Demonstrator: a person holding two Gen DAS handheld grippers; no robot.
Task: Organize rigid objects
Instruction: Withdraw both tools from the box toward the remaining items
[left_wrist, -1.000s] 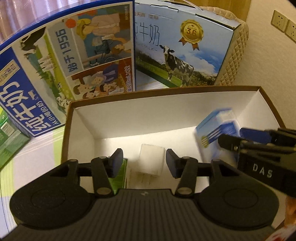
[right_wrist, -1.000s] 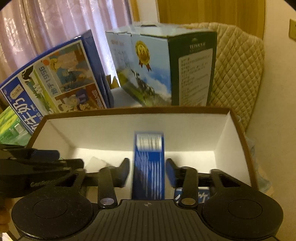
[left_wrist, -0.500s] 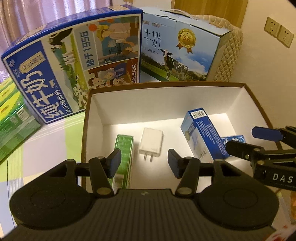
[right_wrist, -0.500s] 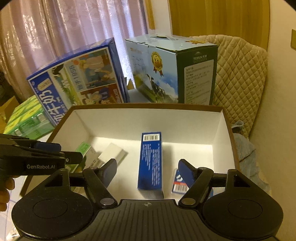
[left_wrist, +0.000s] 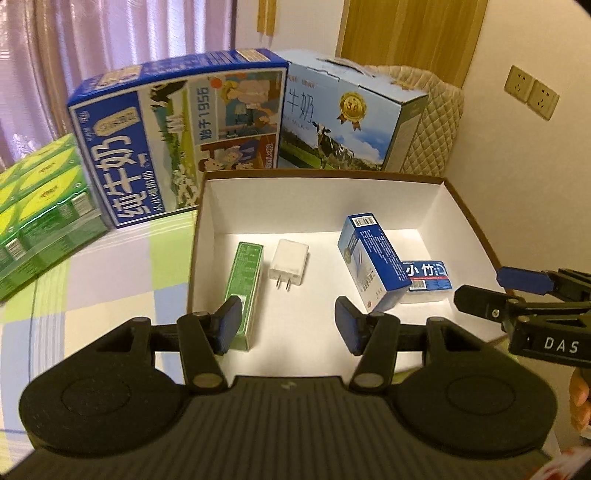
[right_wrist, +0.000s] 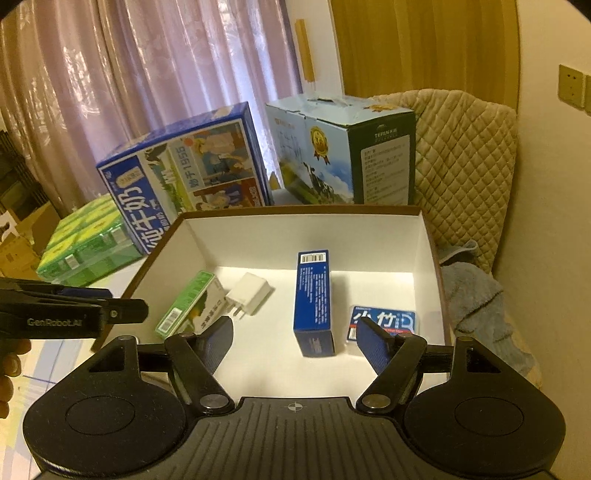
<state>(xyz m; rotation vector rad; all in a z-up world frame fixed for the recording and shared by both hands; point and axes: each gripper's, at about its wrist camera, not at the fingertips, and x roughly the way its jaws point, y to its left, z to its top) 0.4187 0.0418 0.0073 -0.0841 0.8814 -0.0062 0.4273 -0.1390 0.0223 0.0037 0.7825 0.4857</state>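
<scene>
Closest to us, the left gripper (left_wrist: 288, 328) has its fingers spread apart with nothing between them. The right gripper (right_wrist: 295, 341) is spread wider, and it is empty too. Both have just been opening, and both hang over the near edge of the shallow white cardboard tray with a brown rim (left_wrist: 321, 174).

Four small things lie inside the tray. The long green paper box (left_wrist: 245, 291) lies flat on the left. Just beside it is the white plastic plug charger (left_wrist: 289, 261), with its two metal pins pointing toward us. To the right lies the blue and white paper box (left_wrist: 373, 260). It touches the small flat packet with a blue label (left_wrist: 428, 277).

The boxes are probably light and stiff, but their thin walls may dent, so pinching them gently across the narrow sides seems best. The charger looks hard and smooth and could slip; its flat sides seem the best place to hold it.

The right wrist view shows the blue box's dark side and a grey towel (right_wrist: 476, 291) next to the tray. The left wrist view shows the box's white face instead.

Far back stand two big milk cartons (left_wrist: 177, 136).
</scene>
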